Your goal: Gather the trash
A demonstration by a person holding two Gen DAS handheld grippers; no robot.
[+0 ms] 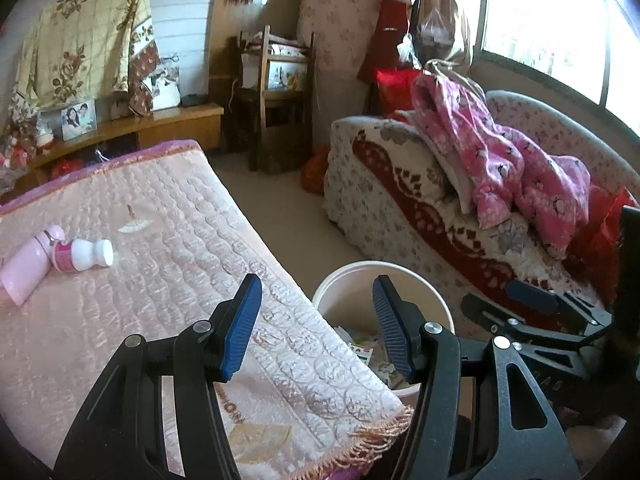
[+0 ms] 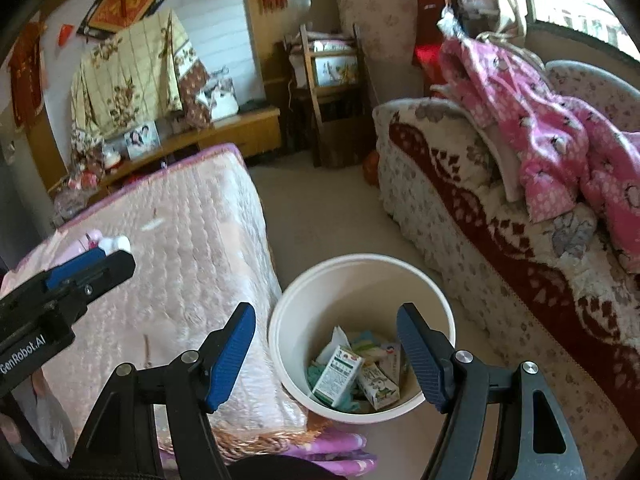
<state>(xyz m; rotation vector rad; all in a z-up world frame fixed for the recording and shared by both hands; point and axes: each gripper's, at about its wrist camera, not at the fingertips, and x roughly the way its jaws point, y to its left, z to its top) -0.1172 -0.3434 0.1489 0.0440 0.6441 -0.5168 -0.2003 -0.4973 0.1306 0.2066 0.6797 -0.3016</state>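
The left hand-held gripper (image 1: 316, 330) hangs with its blue pads apart and nothing between them, over the corner of the bed (image 1: 168, 216) and the rim of the white bin (image 1: 400, 270). The right hand-held gripper (image 2: 326, 354) is spread wider, also empty, directly above the bin (image 2: 280, 344), touching nothing.

The bin stands on the floor between the bed's fringed quilt corner and the floral sofa (image 2: 460, 240). Inside it lie the collected trash: a green drink carton (image 2: 337, 374), a second small carton (image 2: 378, 386) and crumpled wrappers; their print is too small to read.

Still on the quilt, well apart from the bin, lie a pink flask (image 1: 30, 262) and, touching it, a small white bottle (image 1: 86, 255) with a pink label.

A pink garment (image 1: 500, 160) is heaped on the sofa. The left gripper's body, seen from the right wrist, reads "GenRobot.AI".
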